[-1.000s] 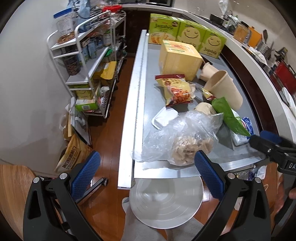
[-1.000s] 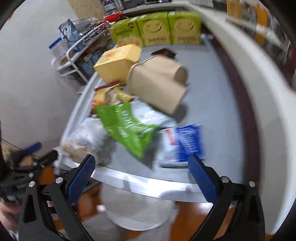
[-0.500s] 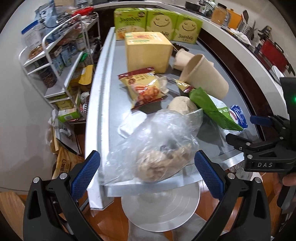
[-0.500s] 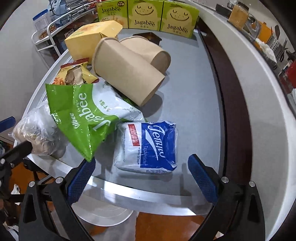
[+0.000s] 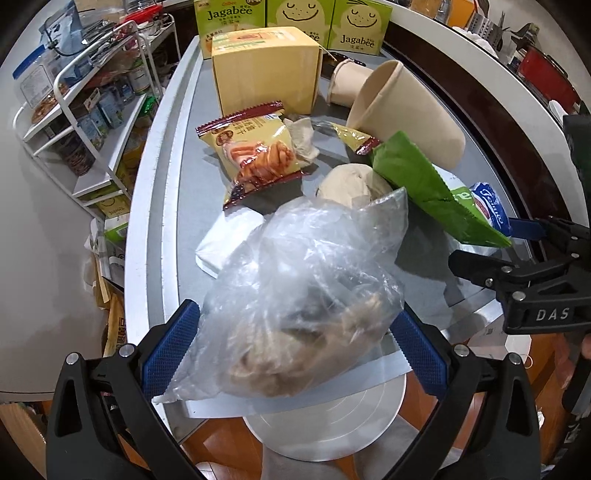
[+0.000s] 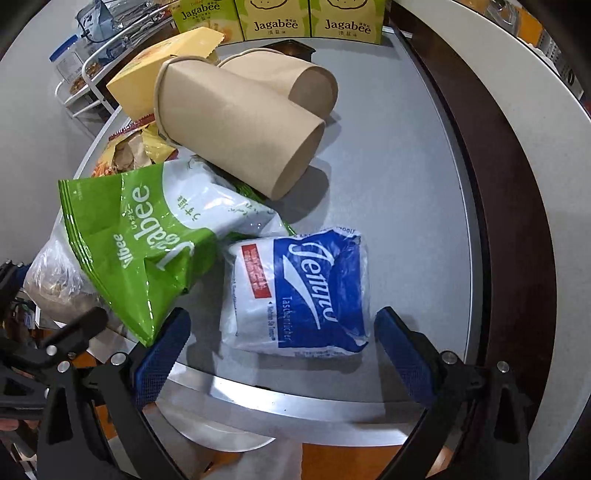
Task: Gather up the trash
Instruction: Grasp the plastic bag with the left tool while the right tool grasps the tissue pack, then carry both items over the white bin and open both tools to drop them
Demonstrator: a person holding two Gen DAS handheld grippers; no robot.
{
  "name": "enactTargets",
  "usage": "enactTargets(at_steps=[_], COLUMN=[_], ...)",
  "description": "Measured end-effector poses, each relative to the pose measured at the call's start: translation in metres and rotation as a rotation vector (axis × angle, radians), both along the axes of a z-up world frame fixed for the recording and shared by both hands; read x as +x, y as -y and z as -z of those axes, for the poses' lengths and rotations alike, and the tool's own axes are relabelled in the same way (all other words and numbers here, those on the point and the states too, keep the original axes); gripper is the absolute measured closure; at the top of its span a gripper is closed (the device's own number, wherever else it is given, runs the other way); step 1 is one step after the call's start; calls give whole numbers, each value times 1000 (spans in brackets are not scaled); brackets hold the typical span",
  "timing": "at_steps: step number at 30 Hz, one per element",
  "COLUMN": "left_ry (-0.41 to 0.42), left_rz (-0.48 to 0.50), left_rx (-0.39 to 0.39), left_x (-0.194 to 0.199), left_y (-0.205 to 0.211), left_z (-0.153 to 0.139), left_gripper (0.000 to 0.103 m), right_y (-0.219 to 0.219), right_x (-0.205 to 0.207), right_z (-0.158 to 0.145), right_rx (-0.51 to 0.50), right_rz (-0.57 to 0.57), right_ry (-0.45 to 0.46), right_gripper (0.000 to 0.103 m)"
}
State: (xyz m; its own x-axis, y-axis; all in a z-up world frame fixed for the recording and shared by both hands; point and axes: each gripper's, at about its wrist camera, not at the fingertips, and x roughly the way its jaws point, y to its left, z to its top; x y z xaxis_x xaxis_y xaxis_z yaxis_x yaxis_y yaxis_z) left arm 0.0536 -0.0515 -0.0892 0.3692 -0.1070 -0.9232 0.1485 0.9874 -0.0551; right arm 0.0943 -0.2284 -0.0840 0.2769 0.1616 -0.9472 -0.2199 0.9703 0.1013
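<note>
Compared with one second ago, the left gripper [image 5: 295,354] has advanced to the near edge of the bench [image 5: 184,192]; its jaws, spread wide, now flank the clear plastic bag [image 5: 303,295] of brownish scraps, where previously the bag lay ahead of them. Contact between pads and bag cannot be confirmed. The right gripper [image 6: 280,347] has likewise closed in: its jaws are spread, and the blue-and-white tissue pack [image 6: 299,291] lies between and just ahead of them, untouched. The bench is a grey surface with a raised pale rim, set above a round white pedestal base [image 5: 332,435] on a wooden floor [image 5: 417,398]. A white wire shelving rack [image 5: 92,122] loaded with jars and packets stands to the left; a curved white counter [image 6: 524,122] runs along the right. Item count on the bench: three green Jagabee boxes [image 6: 273,18] along the far edge; one yellow carton [image 5: 264,70]; two brown paper cups [image 6: 236,125] lying on their sides, touching; one green Jagabee snack bag [image 6: 147,240] resting partly on the tissue pack; one yellow snack packet [image 5: 255,155]; one flat white packet [image 5: 229,243] beside the plastic bag; one beige crumpled wad [image 5: 351,184] behind the plastic bag.
</note>
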Motion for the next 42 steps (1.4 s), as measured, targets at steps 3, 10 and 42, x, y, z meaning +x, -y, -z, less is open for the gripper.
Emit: enactTargets(at_steps=[3, 10, 42], left_ry=[1, 10, 34], left_rz=[5, 27, 24], left_rx=[-6, 7, -74], left_x=[0, 1, -90], left_y=[0, 0, -40], left_z=[3, 6, -40], left_gripper=[2, 23, 38], right_y=[0, -3, -13], right_x=[0, -3, -111], right_z=[-1, -8, -84], right_rx=[7, -15, 189], right_rz=[-3, -23, -131], right_ry=[6, 38, 69], right_gripper=[6, 34, 50])
